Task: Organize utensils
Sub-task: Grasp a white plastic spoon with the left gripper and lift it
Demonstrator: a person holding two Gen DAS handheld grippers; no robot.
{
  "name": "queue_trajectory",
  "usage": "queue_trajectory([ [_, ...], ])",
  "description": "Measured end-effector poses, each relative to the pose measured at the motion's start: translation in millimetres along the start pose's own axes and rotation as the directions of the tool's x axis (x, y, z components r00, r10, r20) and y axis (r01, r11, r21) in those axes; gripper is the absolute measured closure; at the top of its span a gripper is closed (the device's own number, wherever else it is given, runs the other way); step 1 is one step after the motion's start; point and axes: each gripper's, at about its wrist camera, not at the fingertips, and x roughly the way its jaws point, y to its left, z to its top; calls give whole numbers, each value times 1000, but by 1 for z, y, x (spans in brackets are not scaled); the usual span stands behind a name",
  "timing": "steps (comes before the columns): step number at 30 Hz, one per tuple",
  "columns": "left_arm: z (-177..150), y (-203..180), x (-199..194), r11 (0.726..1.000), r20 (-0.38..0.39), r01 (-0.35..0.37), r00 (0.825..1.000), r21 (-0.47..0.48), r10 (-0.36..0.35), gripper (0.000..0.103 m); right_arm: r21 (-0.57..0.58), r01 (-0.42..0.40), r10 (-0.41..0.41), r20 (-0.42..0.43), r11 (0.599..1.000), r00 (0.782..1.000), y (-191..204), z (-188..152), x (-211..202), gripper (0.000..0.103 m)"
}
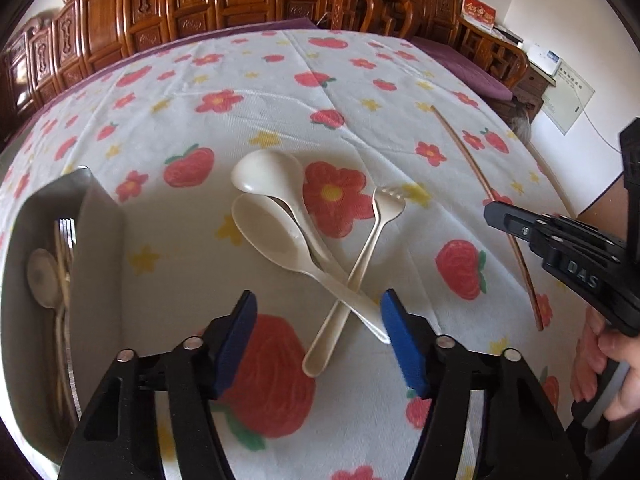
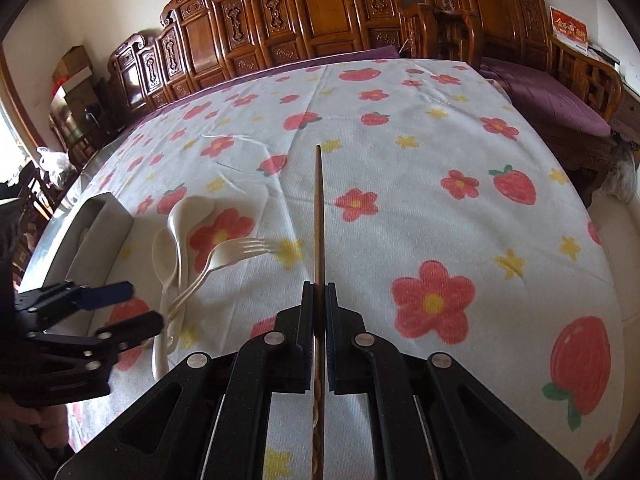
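Observation:
Two cream spoons (image 1: 276, 236) and a cream fork (image 1: 370, 240) lie crossed on the flowered tablecloth; they also show in the right wrist view, the spoons (image 2: 176, 236) and the fork (image 2: 224, 258). My left gripper (image 1: 318, 312) is open just above their handle ends and also shows in the right wrist view (image 2: 140, 308). My right gripper (image 2: 319, 294) is shut on a brown chopstick (image 2: 319, 216), which also shows in the left wrist view (image 1: 472, 160). A grey utensil tray (image 1: 92, 248) at the left holds a spoon (image 1: 42, 276) and other utensils.
The tray also shows in the right wrist view (image 2: 104, 220) near the table's left edge. Carved wooden chairs (image 2: 320, 8) and a purple-cushioned bench (image 2: 560, 100) stand behind and right of the table. A second chopstick (image 1: 554, 182) lies near the right edge.

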Motion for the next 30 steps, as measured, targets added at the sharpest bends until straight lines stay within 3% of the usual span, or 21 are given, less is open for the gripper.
queue_trajectory([
  [2, 1, 1, 9, 1000, -31, 17, 999, -23, -18, 63, -9, 0, 0, -2, 1000, 1000, 3, 0, 0, 97],
  [4, 3, 0, 11, 998, -34, 40, 999, -40, -42, 67, -15, -5, 5, -2, 1000, 1000, 5, 1, 0, 97],
  [7, 3, -2, 11, 997, -39, 58, 997, -45, -60, 83, -17, -7, 7, 1, 1000, 1000, 7, 2, 0, 97],
  [14, 0, 2, 1, 997, -21, 45, 999, -56, -47, 100, -32, -11, 11, 5, 999, 1000, 15, 4, -1, 97],
  [30, -1, 10, -34, 1000, 43, 23, 999, -7, -23, 100, -101, -26, 27, 11, 995, 1000, 41, 6, -6, 97],
])
